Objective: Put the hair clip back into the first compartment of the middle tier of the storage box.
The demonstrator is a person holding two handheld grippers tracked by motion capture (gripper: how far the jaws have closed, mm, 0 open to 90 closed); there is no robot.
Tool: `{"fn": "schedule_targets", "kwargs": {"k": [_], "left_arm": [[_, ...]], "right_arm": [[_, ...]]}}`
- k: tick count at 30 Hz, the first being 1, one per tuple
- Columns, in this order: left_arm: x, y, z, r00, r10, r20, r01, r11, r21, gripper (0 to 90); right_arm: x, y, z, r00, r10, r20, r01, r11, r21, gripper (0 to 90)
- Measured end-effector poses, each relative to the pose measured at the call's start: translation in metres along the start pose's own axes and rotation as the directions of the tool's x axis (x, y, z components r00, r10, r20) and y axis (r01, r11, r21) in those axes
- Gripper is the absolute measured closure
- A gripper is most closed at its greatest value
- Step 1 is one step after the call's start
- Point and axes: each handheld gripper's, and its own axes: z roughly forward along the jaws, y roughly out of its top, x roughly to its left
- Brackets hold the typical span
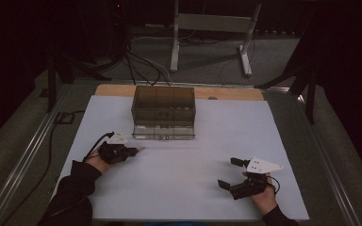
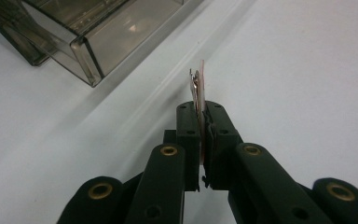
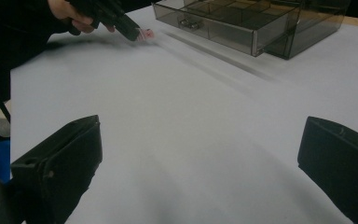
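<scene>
Left gripper (image 1: 135,150): it sits at about 9 o'clock on the white sheet, in the person's left hand (image 1: 99,161). Its jaws are squeezed tight on a small flat card. The tip points to 3 o'clock.

Small flat card (image 2: 199,93): it is thin and pinkish, with a little bit of shiny metal on one side. In the left gripper view it stands on its edge between the two black jaws and sticks out past the tips, toward 12 o'clock. In the high view it is a tiny pale bit (image 1: 142,148) at the tip of the left gripper, just below the front of the box. I cannot tell if it touches the sheet.

Right gripper (image 1: 228,173): it sits at about 4 o'clock on the sheet, in the person's right hand (image 1: 262,194). Its jaws are wide apart with nothing between them. In the right gripper view the two black jaws stand far to each side, with bare white sheet in the middle.

Clear box (image 1: 164,111): it is a smoky see-through box with little rooms inside. It stands at 12 o'clock on the sheet, near the far edge. A drawer (image 1: 163,132) is pulled out at its front, toward the person. Some small things lie in the rooms, too small to tell.

White sheet (image 1: 184,169): it covers the table top. A strip of wood (image 1: 231,93) shows at its far edge.

Two grippers: they are well apart, one at each side of the sheet.
</scene>
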Motion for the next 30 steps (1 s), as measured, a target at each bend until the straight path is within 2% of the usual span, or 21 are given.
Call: {"fn": "schedule_targets", "kwargs": {"k": [17,30], "left_arm": [[-0.004,0.008,-0.007,0.9997,-0.003,0.024,0.003,1.0000,0.002,87.4],[-0.007,0.015,-0.017,0.9995,0.001,0.032,-0.001,0.9998,-0.018,87.4]], "right_arm": [[0.000,0.000,0.000,1.0000,0.003,0.002,-0.003,1.000,0.000,0.0],[0.000,0.000,0.000,1.0000,0.002,0.005,-0.002,1.000,-0.001,0.0]]}}
